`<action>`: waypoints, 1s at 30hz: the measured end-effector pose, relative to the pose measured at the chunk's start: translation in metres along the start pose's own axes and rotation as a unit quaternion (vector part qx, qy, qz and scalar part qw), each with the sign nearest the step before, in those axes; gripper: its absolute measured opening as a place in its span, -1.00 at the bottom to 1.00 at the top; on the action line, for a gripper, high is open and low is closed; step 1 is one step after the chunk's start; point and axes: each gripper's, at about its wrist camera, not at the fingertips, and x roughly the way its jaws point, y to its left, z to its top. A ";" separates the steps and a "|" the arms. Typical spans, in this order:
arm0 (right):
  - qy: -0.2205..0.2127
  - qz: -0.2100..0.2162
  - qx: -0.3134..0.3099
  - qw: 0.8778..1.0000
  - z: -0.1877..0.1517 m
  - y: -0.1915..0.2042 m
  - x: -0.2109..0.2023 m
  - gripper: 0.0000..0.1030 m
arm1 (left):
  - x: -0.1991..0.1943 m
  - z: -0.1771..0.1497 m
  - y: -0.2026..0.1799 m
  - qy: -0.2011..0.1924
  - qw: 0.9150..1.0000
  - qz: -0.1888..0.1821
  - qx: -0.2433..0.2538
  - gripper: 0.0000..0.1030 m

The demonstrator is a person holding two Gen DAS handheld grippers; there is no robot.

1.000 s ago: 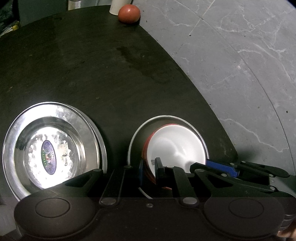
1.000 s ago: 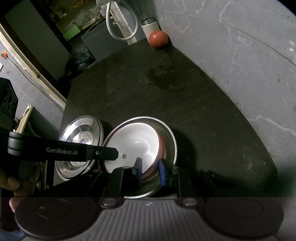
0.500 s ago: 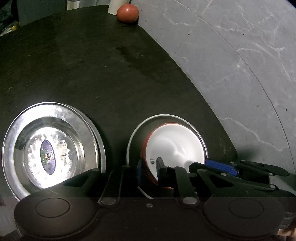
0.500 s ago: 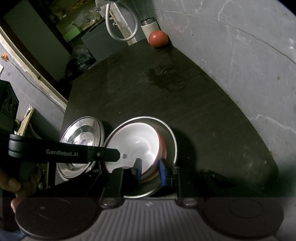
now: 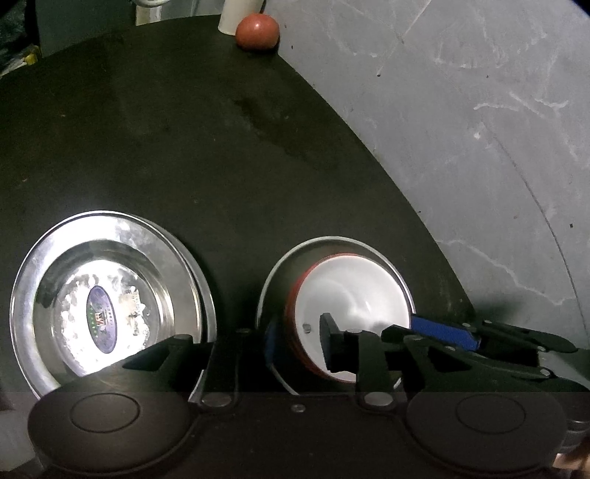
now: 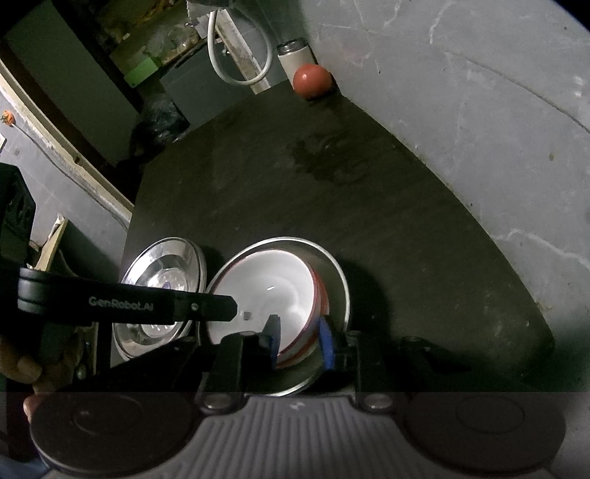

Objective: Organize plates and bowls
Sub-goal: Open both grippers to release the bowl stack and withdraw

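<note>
A white bowl with a red outside (image 5: pixel 354 291) (image 6: pixel 273 291) sits in a steel plate (image 5: pixel 280 265) (image 6: pixel 335 280) on the dark table. My left gripper (image 5: pixel 297 341) is shut on the bowl's near left rim. My right gripper (image 6: pixel 300 341) is shut on the bowl's near right rim; it shows in the left wrist view (image 5: pixel 442 333) too. A stack of steel plates (image 5: pixel 107 306) (image 6: pixel 162 265) with a sticker lies to the left.
A red ball (image 5: pixel 257 31) (image 6: pixel 312 80) and a white cup (image 6: pixel 295 59) stand at the table's far edge by the grey marble wall (image 5: pixel 461 129). A wet patch (image 6: pixel 317 154) marks the table's middle.
Both grippers keep hold of the bowl. The bowl has tipped and shifted slightly within the steel plate, and the left view has drawn back a little.
</note>
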 end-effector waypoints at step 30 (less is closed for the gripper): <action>-0.050 -0.036 0.027 0.998 -0.001 -0.013 -0.026 0.96 | -0.034 0.009 0.028 -0.068 0.998 0.012 -0.009 0.98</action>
